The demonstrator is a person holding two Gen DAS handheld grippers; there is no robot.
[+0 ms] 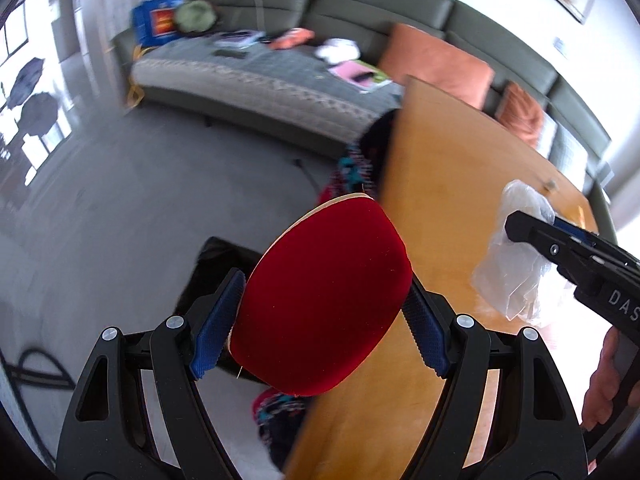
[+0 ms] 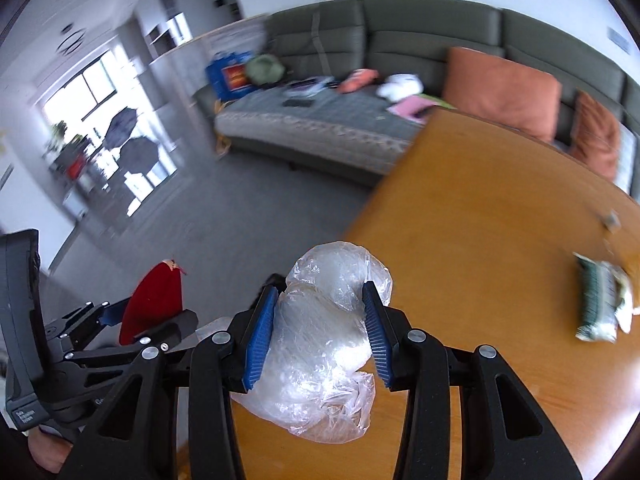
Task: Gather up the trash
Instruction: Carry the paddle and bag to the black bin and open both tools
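Note:
My left gripper [image 1: 320, 316] is shut on a red table-tennis paddle [image 1: 324, 296], held flat over the left edge of the wooden table [image 1: 448, 184]. My right gripper [image 2: 320, 320] is shut on a crumpled clear plastic bag [image 2: 320, 360], held above the table's [image 2: 500, 216] left part. The bag [image 1: 508, 276] and the right gripper [image 1: 516, 224] also show at the right of the left wrist view. The left gripper with the paddle [image 2: 154, 304] shows at the lower left of the right wrist view. A green and white wrapper [image 2: 600, 304] lies on the table at the right.
A dark bin or bag opening [image 1: 216, 264] sits on the floor left of the table, behind the paddle. A colourful cloth [image 1: 352, 168] hangs by the table edge. A grey-green sofa [image 2: 420, 52] with orange cushions [image 2: 500, 88] and clutter stands behind. Grey floor [image 1: 160, 184] lies to the left.

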